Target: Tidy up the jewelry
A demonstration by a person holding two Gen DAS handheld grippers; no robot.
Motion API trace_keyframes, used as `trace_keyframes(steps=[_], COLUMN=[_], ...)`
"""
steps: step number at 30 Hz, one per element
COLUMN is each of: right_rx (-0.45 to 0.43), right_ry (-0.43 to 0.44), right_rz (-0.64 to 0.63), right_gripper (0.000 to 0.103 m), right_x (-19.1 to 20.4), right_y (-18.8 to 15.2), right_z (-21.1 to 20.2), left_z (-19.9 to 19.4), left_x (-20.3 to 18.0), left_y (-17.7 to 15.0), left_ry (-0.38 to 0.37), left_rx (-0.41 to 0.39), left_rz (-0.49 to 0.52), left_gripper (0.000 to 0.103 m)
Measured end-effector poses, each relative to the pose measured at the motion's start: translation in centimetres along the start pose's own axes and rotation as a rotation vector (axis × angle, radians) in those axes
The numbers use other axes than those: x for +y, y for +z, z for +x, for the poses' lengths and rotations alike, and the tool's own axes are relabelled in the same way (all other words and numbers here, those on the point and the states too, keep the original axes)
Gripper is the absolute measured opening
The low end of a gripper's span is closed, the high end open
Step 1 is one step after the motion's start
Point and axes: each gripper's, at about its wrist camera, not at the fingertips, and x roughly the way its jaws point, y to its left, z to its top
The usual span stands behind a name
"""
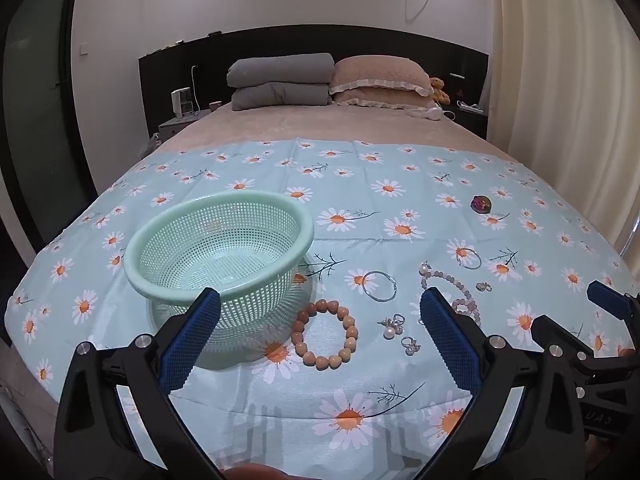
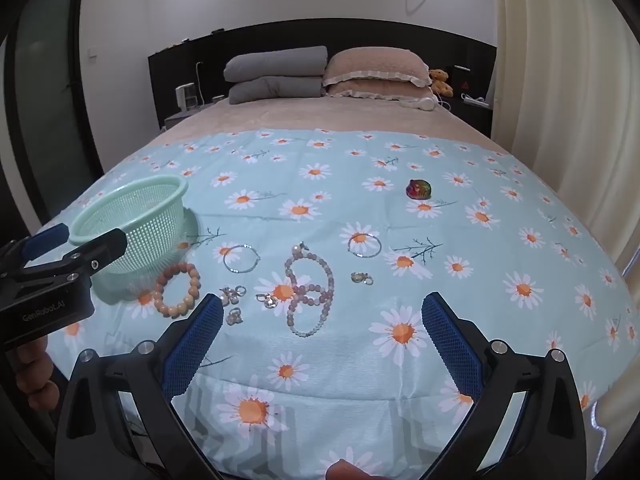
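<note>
A mint-green mesh basket [image 1: 218, 256] [image 2: 132, 222] stands empty on the daisy cloth [image 1: 360, 208]. To its right lie an orange bead bracelet [image 1: 325, 334] [image 2: 178, 289], two silver hoops [image 1: 379, 286] [image 1: 469, 258], a pink bead necklace [image 2: 310, 292], several small earrings [image 1: 394, 325] and an iridescent brooch [image 1: 481, 204] [image 2: 419, 189]. My left gripper [image 1: 320, 334] hovers open above the orange bracelet. My right gripper [image 2: 322, 340] hovers open just short of the pink necklace. Neither holds anything.
The cloth covers the foot of a bed; grey quilts [image 1: 280, 82] and pink pillows [image 1: 380, 80] are stacked at the dark headboard. A curtain [image 1: 560, 80] hangs on the right. Bare cloth stretches behind the jewelry.
</note>
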Motion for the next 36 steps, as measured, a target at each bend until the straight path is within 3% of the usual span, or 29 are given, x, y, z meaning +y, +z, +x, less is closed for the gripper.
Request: trace_keyframes(steps=[36], right_rx=[-0.007], right_ry=[-0.004], right_rz=[0.002], right_gripper=[0.096], right_x=[-0.26], right_y=[0.14], right_z=[-0.29], left_z=[-0.31], left_x=[-0.14], left_y=[0.04], left_ry=[0.004], left_rx=[-0.008], left_rz=[0.009], left_gripper=[0.098])
